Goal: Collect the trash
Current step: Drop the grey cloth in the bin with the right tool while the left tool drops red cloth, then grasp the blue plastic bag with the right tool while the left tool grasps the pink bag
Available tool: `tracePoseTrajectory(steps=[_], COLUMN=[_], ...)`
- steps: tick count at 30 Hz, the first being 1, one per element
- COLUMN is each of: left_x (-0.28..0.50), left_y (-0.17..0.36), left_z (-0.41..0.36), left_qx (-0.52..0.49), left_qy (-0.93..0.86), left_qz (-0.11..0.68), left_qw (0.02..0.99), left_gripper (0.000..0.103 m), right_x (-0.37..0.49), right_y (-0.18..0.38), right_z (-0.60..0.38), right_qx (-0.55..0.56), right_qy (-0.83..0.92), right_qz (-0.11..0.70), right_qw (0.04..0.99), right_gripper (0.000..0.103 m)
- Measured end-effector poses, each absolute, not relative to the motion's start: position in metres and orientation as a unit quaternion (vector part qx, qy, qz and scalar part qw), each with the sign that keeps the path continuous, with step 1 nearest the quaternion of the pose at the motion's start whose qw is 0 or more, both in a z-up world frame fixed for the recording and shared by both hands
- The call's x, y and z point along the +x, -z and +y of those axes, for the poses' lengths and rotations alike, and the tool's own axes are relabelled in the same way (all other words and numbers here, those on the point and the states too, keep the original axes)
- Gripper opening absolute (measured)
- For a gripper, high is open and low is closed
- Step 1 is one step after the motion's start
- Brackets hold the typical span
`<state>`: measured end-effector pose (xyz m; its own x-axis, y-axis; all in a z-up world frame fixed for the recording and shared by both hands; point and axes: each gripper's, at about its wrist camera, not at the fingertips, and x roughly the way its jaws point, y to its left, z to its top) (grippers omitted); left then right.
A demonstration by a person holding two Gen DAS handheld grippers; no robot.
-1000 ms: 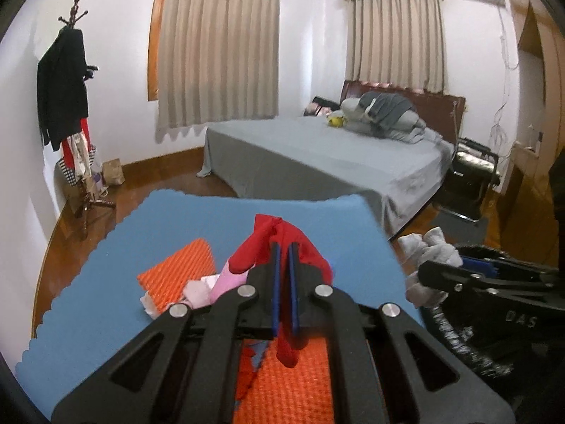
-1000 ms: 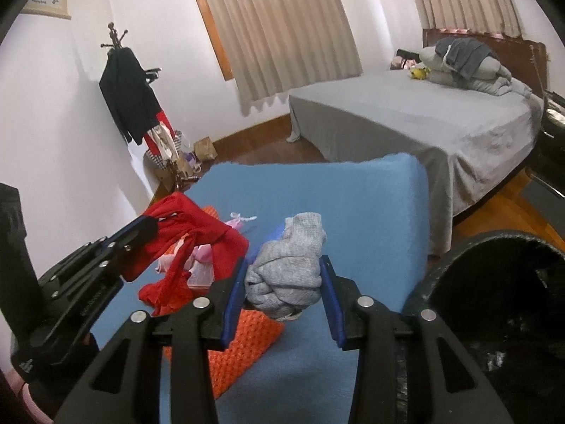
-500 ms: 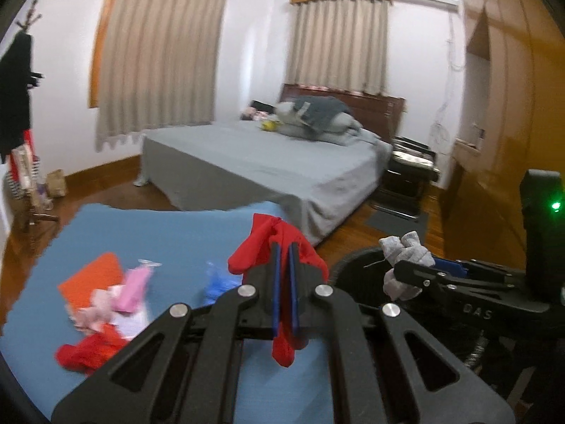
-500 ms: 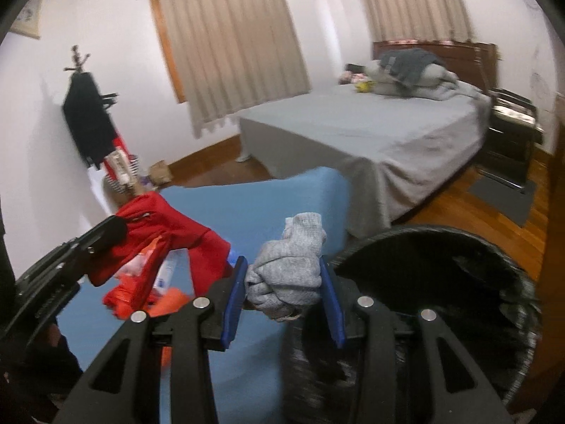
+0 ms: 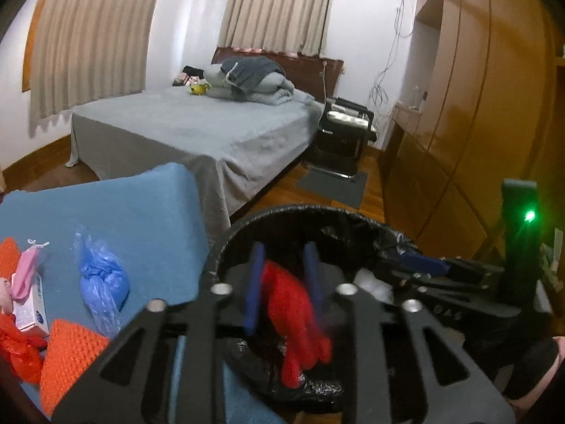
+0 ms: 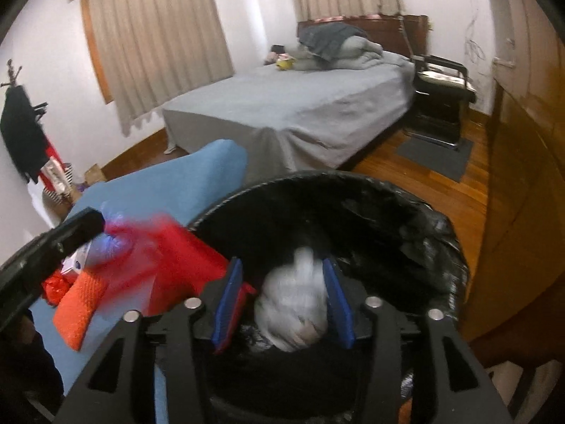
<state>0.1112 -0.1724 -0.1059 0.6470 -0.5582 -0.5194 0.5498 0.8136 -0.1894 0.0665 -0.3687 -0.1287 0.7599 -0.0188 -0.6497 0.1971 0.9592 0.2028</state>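
Both claws are held over the black-lined bin (image 5: 353, 219), which stands at the right end of the blue counter (image 5: 148, 219). Left claw (image 5: 284, 282): its jaws are opening, and a red rag (image 5: 296, 314) is seen between the blue pads, blurred, hanging down into the bin's mouth; whether the pads still press on it cannot be told. Right claw (image 6: 284, 304): its jaws are opening too, with a grey wad (image 6: 293, 311) between them, close against the right pad and clear of the left one, blurred above the bin's dark inside. On the counter, to the left, a blue plastic bag (image 5: 100, 282), orange mesh pieces (image 5: 70, 357), a pink item (image 5: 24, 275), a small white box (image 5: 30, 304) and a red bag (image 5: 17, 349) are left lying. A grey bed (image 5: 197, 130) is seen at the far side, and wooden cupboards (image 5: 487, 123) on the right.
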Motion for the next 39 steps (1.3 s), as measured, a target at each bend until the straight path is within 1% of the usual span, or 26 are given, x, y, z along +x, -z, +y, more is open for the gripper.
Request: tracePoseTrajectory(steps=[2,4,6,8,11,18,25,32,39], left_x=[0.111,0.111,0.109,0.109,0.111,0.111,0.118,0.133,0.148], left_y=[0.109,0.111,0.11,0.11,0.111,0.111,0.116,0.121,0.126], left_z=[-0.171,-0.164,-0.149,-0.134,-0.105,-0.014,0.053,0.089,0.097], left_qx=[-0.005,-0.001,0.0,-0.001,-0.004,-0.001,-0.018,-0.03,-0.036], left_qy=[0.297,0.284,0.262,0.239,0.195,0.075,-0.006,-0.033,-0.03], left_qz=[0.292,0.292,0.288,0.287,0.291,0.292,0.296,0.294,0.292], left_qw=[0.909,0.913,0.921,0.928,0.937,0.953,0.955,0.955,0.955], left_gripper=[0.03,0.034,0.043,0.046,0.048,0.051,0.052,0.052,0.052], right_x=[0.067,0.07,0.072,0.075,0.082,0.113,0.163,0.204,0.231], right_y=[0.127,0.123,0.121,0.118,0.115,0.117,0.134,0.158,0.186], right_z=[-0.368,-0.361,-0.358,-0.346,-0.323,-0.249,-0.176,-0.138,-0.122], right_qx=[0.129,0.124,0.122,0.117,0.111,0.094,0.09,0.074,0.056], right_qy=[0.058,0.054,0.048,0.035,0.007,-0.075,-0.124,-0.125,-0.122], right_qz=[0.338,0.333,0.327,0.321,0.314,0.317,0.325,0.351,0.391], right_qw=[0.931,0.933,0.936,0.939,0.943,0.941,0.933,0.925,0.911], right_gripper=[0.057,0.065,0.075,0.08,0.085,0.085,0.085,0.085,0.085])
